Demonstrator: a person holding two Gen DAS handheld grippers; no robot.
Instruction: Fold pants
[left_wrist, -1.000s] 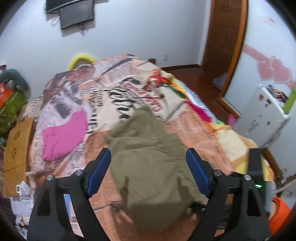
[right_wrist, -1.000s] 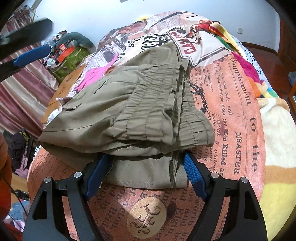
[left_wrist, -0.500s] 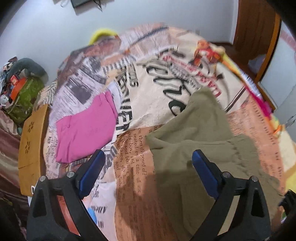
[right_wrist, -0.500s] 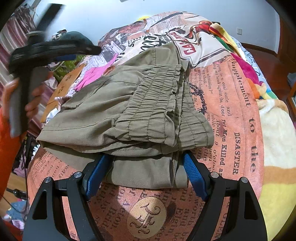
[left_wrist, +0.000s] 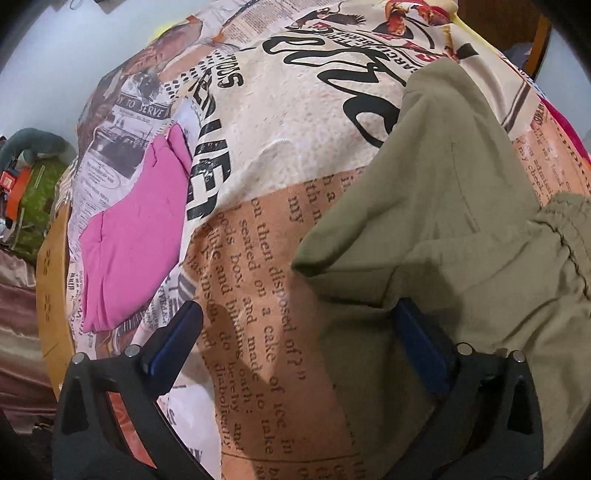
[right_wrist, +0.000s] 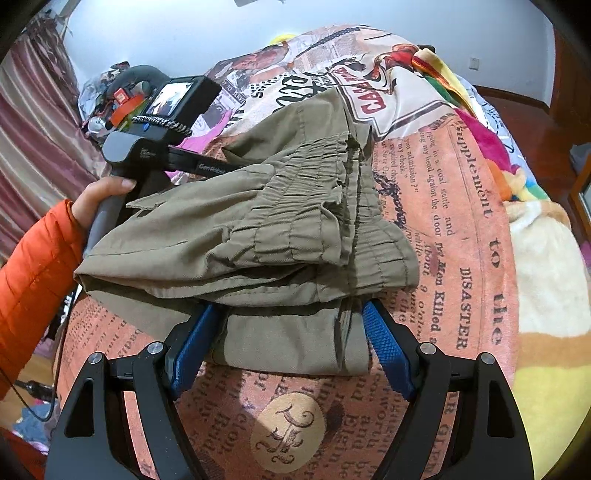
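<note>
Olive-green pants (right_wrist: 266, 236) lie folded in a thick stack on the newspaper-print bedspread (right_wrist: 454, 229), elastic waistband on top. My right gripper (right_wrist: 284, 332) is open, its blue pads on either side of the stack's near bottom layer. In the left wrist view the pants (left_wrist: 443, 229) fill the right side. My left gripper (left_wrist: 295, 328) is open low over the bed, its right pad at the pants' left edge under a folded corner, its left pad over bare bedspread (left_wrist: 258, 280). The left gripper's body (right_wrist: 155, 147) shows behind the stack in the right wrist view.
A folded pink garment (left_wrist: 129, 240) lies on the bed left of the pants. A wooden board (left_wrist: 51, 280) and clutter with a green bag (right_wrist: 118, 103) stand at the bed's left side. Colourful blankets (right_wrist: 491, 147) lie to the right.
My left gripper has dropped and swung left, from high above the pants down to their left edge. The right gripper and the stack have stayed put.
</note>
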